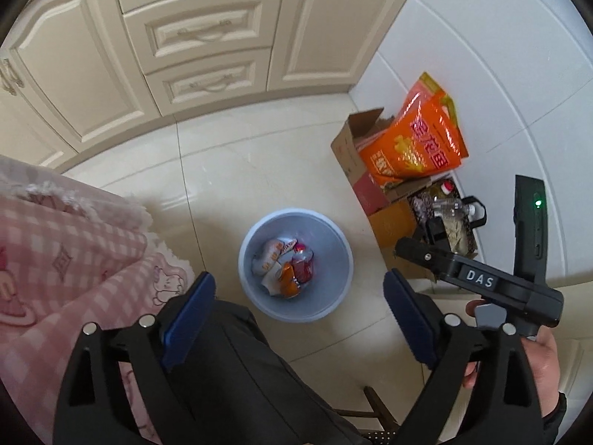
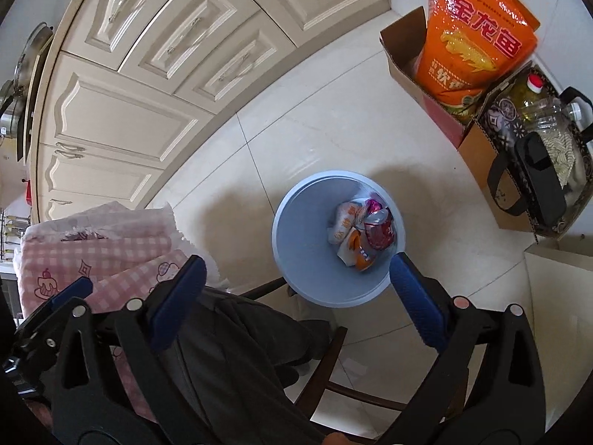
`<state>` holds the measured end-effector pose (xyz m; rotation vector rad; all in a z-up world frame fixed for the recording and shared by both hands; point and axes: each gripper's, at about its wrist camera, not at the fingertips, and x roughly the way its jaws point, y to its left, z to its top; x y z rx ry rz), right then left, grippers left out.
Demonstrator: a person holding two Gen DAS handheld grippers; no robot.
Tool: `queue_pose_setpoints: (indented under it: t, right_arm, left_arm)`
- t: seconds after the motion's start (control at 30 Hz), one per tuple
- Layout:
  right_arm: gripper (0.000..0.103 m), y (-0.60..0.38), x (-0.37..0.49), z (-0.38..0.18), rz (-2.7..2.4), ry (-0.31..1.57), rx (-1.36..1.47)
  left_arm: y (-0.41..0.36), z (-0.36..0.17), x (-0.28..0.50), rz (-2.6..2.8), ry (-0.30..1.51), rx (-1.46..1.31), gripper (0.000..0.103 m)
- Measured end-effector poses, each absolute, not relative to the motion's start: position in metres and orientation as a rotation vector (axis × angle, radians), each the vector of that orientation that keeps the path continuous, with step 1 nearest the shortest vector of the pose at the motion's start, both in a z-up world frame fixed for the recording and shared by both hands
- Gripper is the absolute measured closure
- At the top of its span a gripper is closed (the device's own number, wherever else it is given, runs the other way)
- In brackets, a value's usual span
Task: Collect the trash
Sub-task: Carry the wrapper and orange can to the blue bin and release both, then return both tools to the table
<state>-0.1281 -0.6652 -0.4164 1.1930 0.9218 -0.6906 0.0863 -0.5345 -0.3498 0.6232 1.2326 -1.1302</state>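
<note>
Trash (image 1: 287, 269) lies at the bottom of the blue bin (image 1: 255, 230) on the tiled floor; both the left gripper (image 1: 296, 320) and right gripper (image 2: 296, 298) hang above it, jaws wide, empty; the drop looks finished; next, seeking further litter.

We are holding the right gripper (image 2: 298, 291) wide apart and empty, pointing down over the pale blue bin (image 2: 296, 259) sitting on the tiled floor (image 2: 315, 129). Crumpled wrappers (image 2: 361, 231) are lying in the bin, just beyond the claw's right finger. A pink checked cloth (image 2: 111, 244) is hanging by its left finger.
</note>
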Motion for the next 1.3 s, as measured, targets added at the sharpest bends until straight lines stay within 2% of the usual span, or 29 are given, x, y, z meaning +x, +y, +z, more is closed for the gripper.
queue_pose_setpoints:
  t: [0.23,0.6,0.9,1.3]
  right_arm:
    - [0.006,-0.658,-0.113,-0.382,-0.676,0.889,1.129]
    - [0.006,-0.634,-0.073,-0.282,-0.602,0.764,0.957]
    - [0.006,-0.585,-0.008,-0.201,-0.427,0.700,0.784]
    - [0.006,-0.489,0.091,-0.137,-0.158,0.691,0.581]
  left_arm:
    - [-0.511,-0.309,0.088,-1.153,1.165,0.543,0.012]
    - [-0.451,-0.221,0.104,-1.167,0.994,0.380,0.011]
    - [-0.374,-0.160,0.141,-1.042,0.836,0.250,0.010]
    - [-0.245,-0.110,0.190,-0.796,0.669,0.077,0.010]
